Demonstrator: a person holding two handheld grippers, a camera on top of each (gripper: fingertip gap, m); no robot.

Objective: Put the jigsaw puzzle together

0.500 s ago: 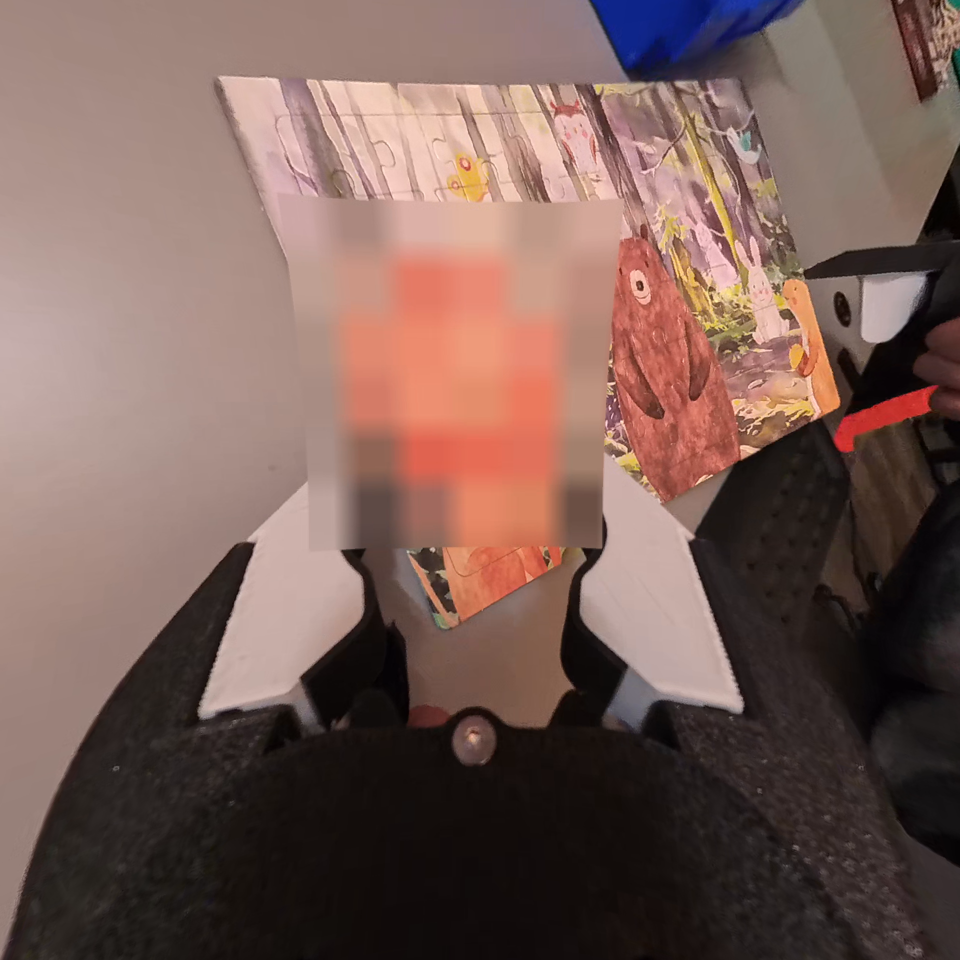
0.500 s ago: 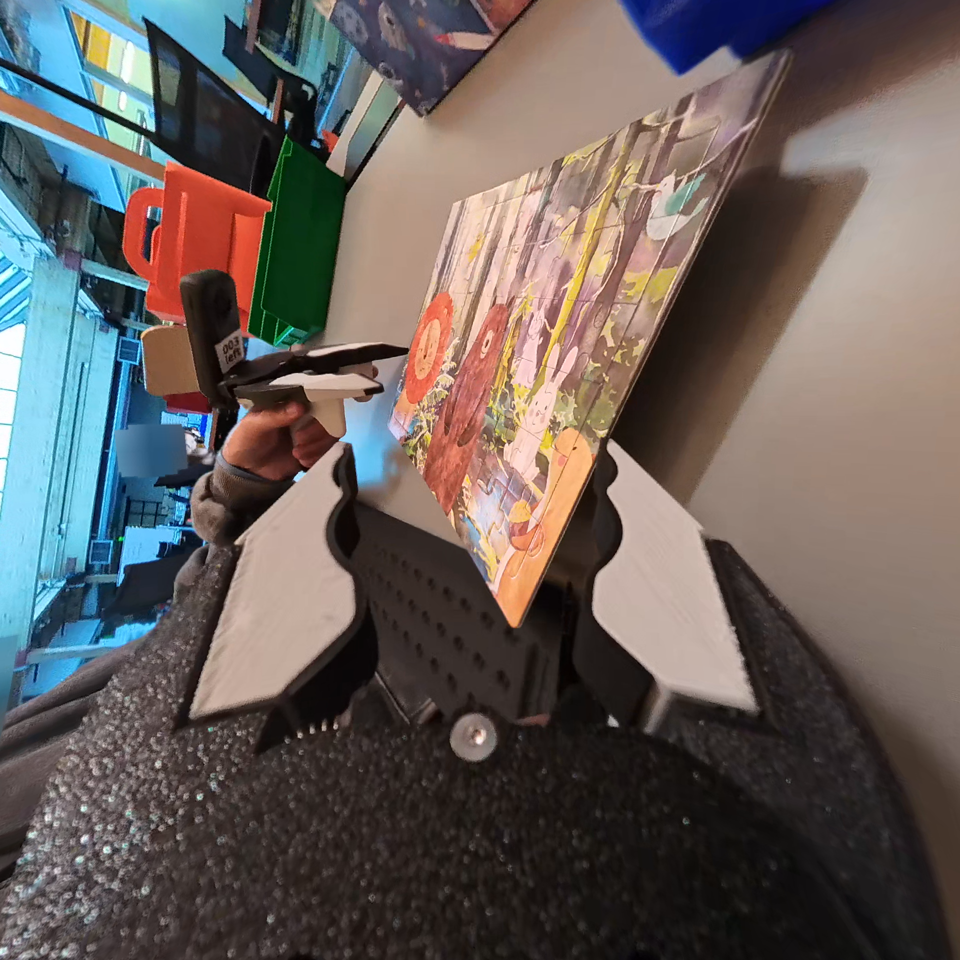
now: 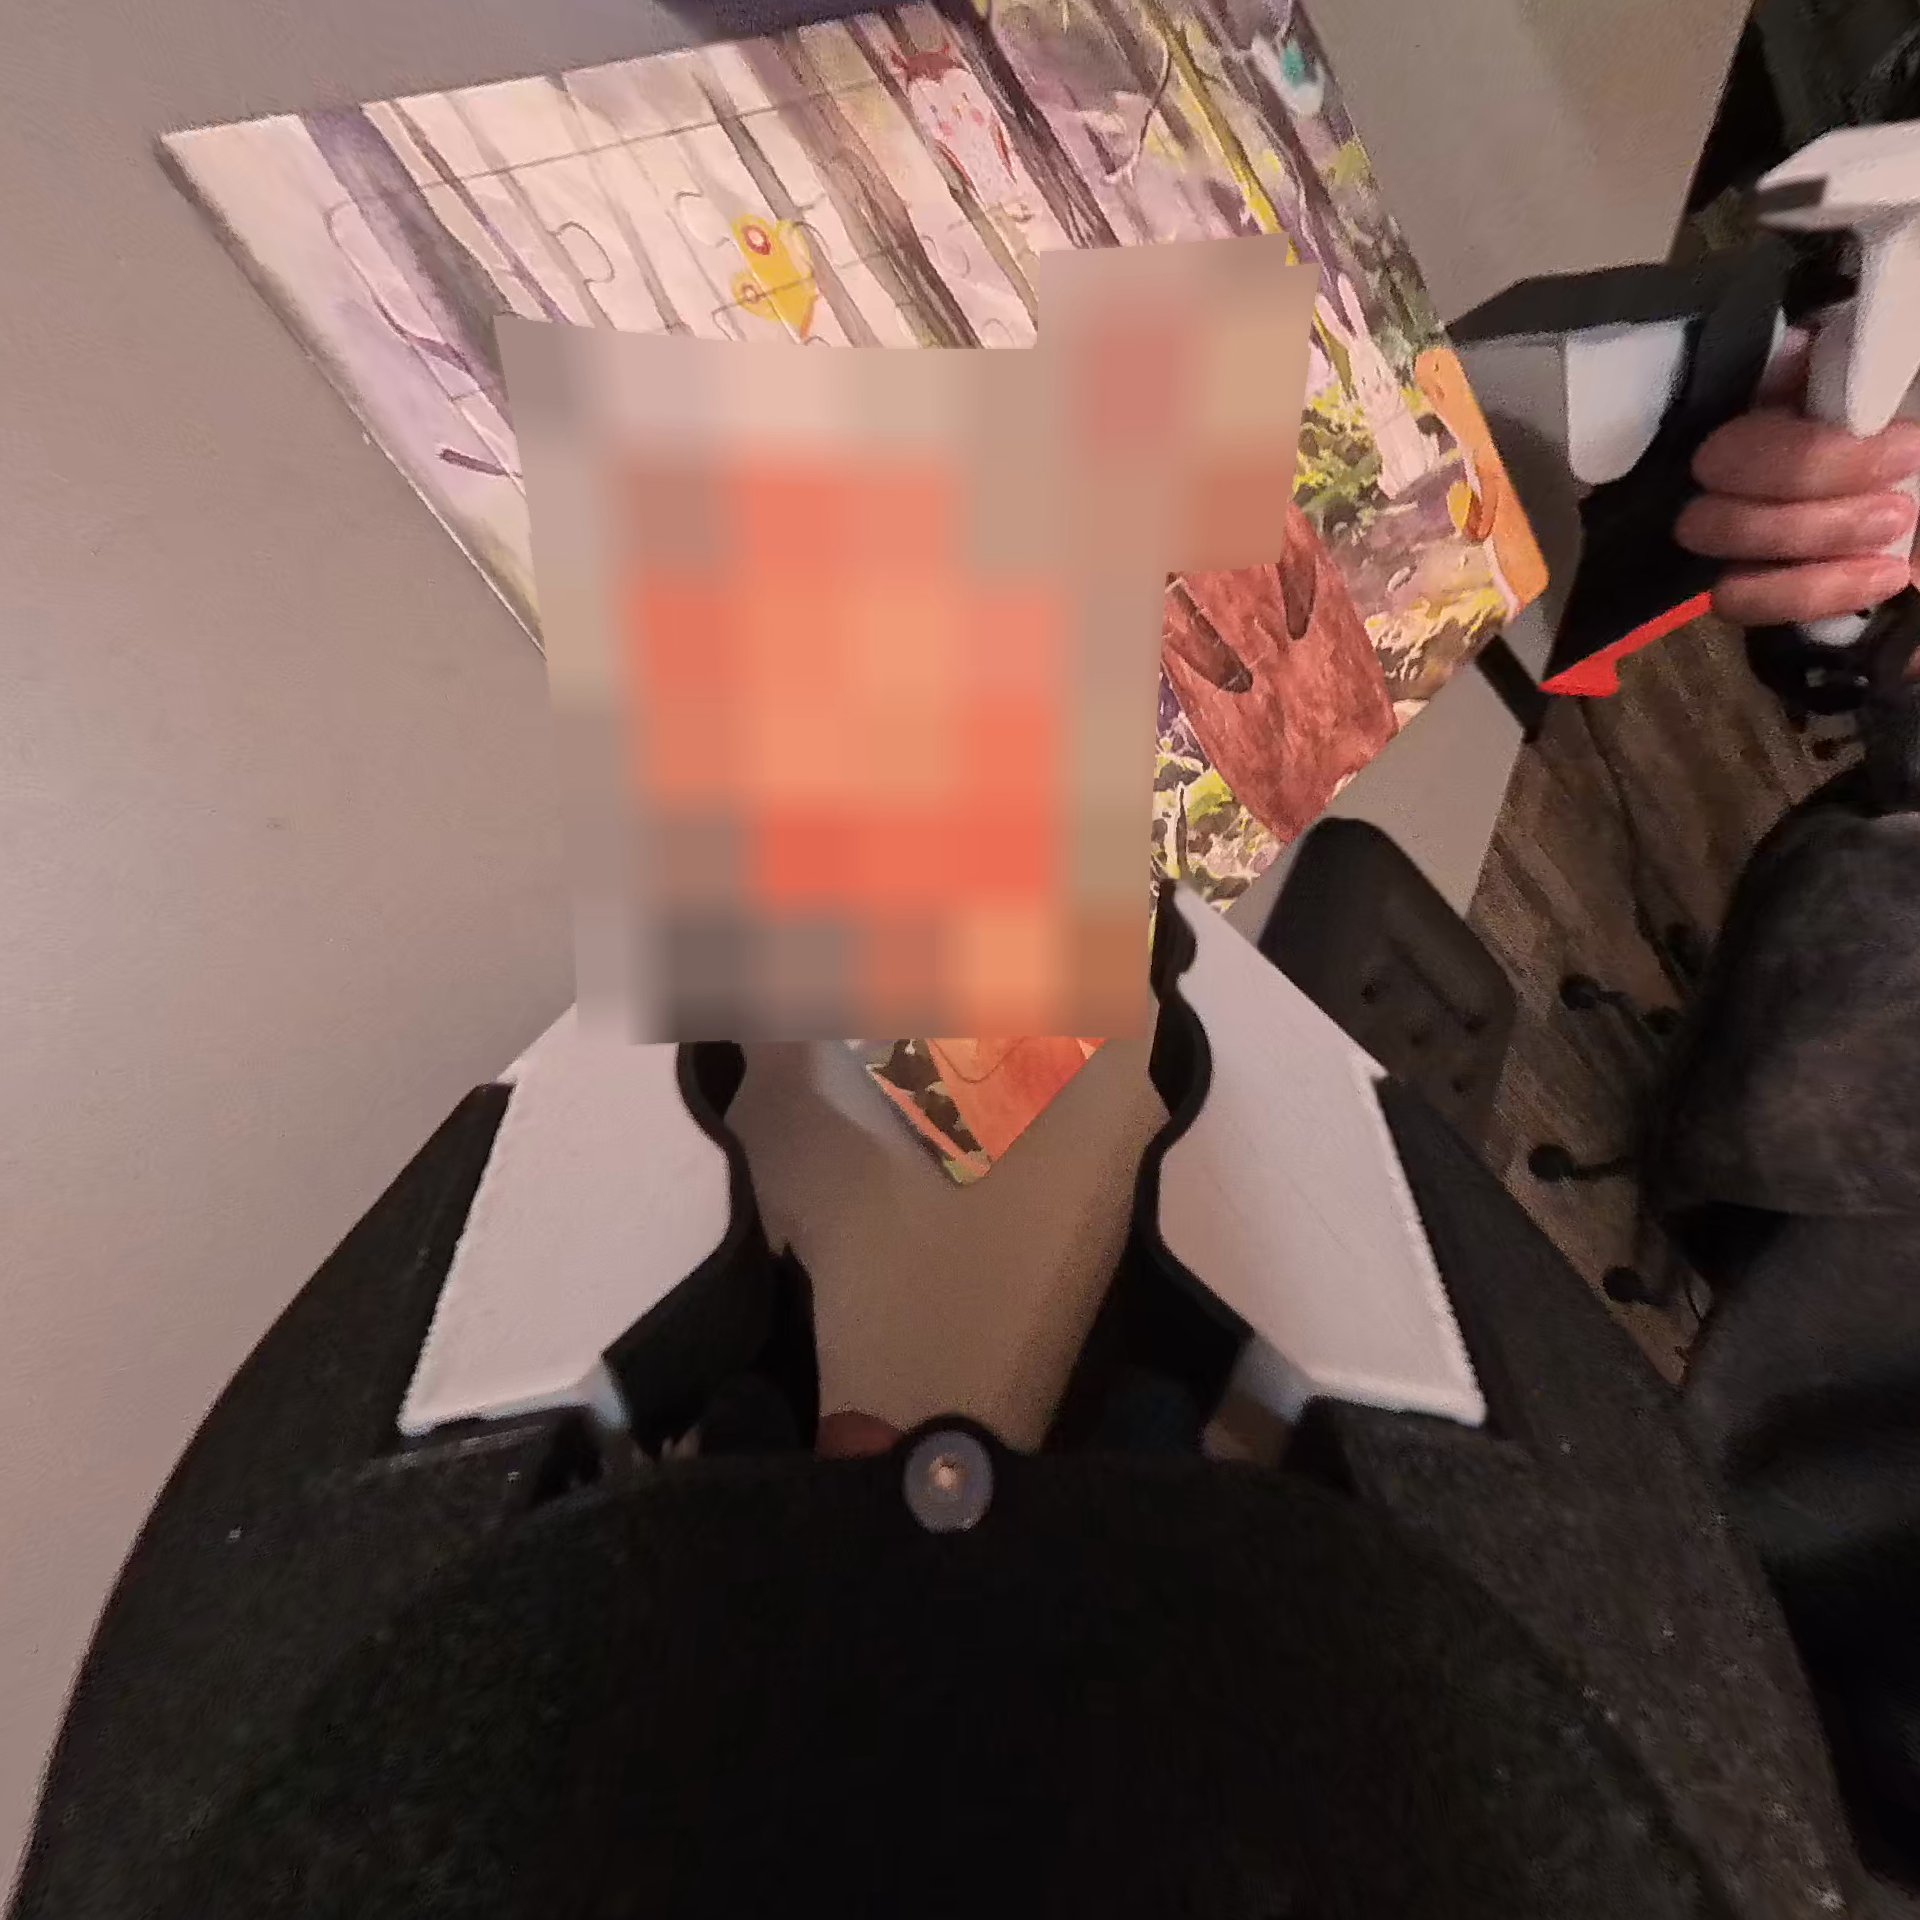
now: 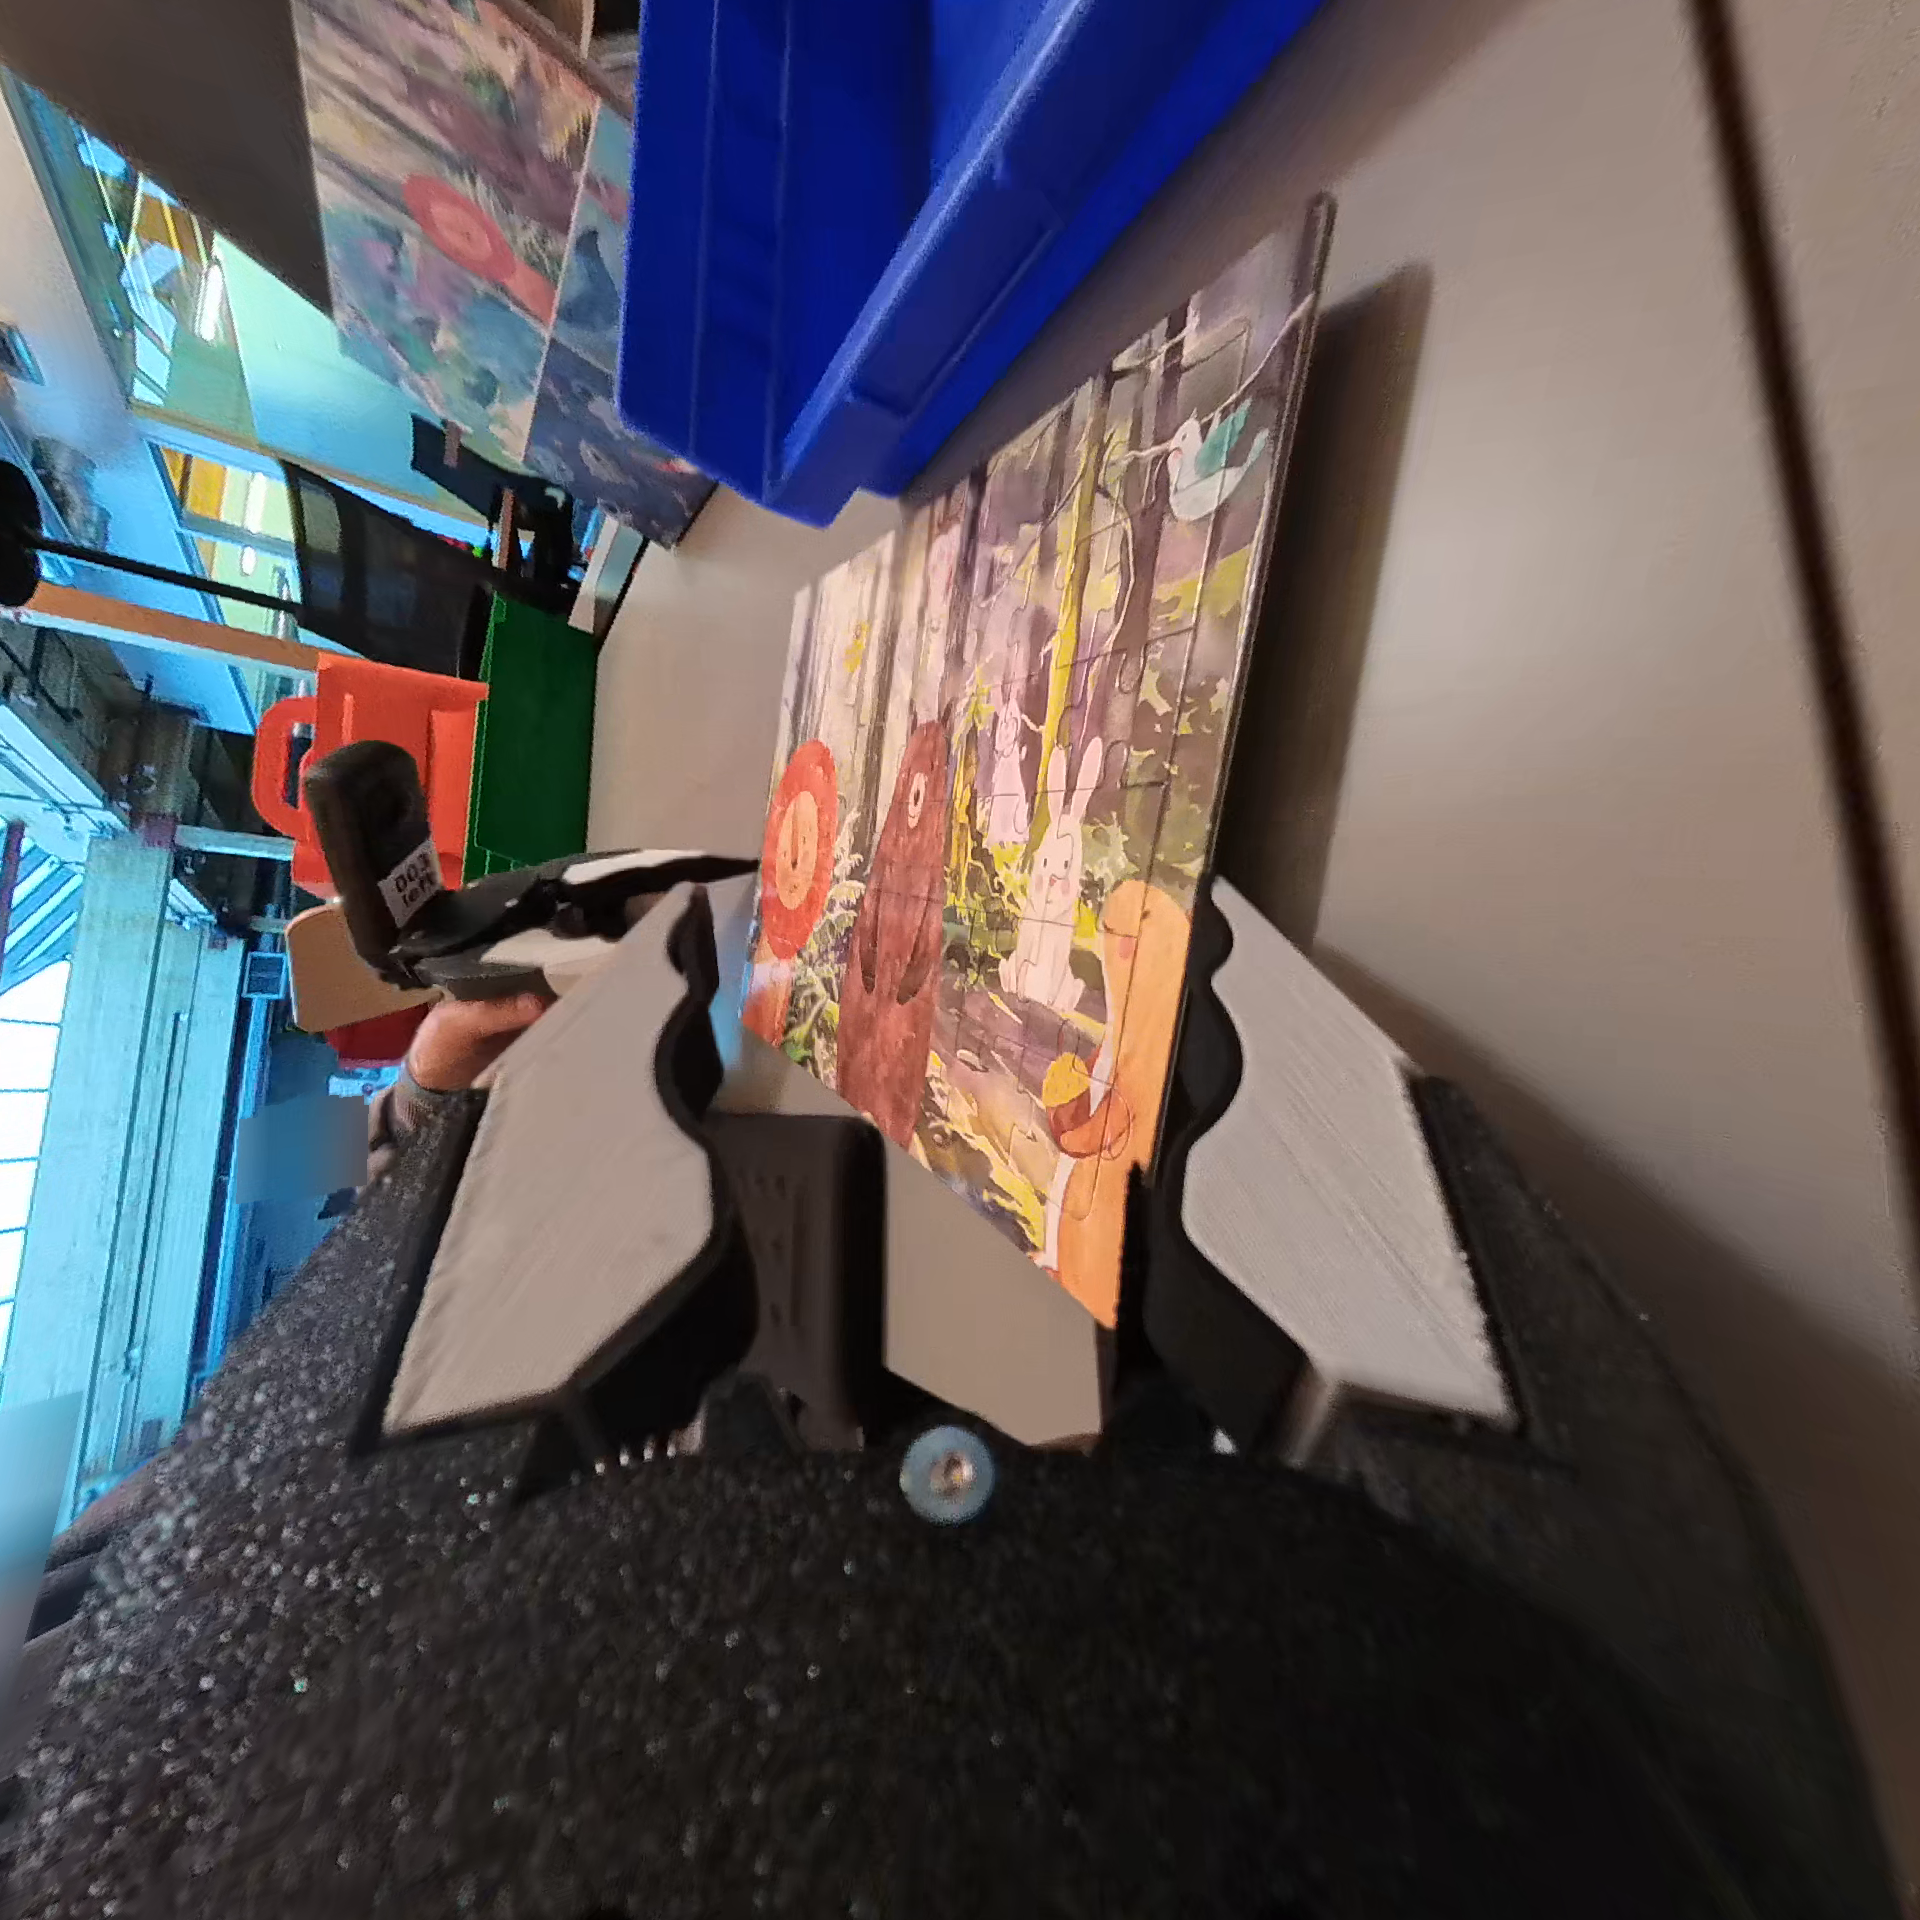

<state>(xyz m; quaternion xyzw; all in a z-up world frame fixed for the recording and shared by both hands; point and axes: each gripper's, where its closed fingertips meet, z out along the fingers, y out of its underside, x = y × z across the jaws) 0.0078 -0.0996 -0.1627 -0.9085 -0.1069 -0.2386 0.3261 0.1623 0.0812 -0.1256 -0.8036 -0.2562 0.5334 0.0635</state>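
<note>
Jigsaw puzzle [image 4: 997,831] looks all joined up on the grey tabletop [image 4: 1558,727], and both grippers have come closer: the right gripper [image 4: 956,1049] is open around its near corner, the left gripper [image 3: 935,1122] open and empty by another corner.

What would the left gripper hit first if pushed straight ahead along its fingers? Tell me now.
Most likely the assembled forest-animal jigsaw puzzle: its near corner already lies between the open fingers of the left gripper on the grey tabletop. Depth is unclear, so the fingers may instead pass above the puzzle's surface.
</note>
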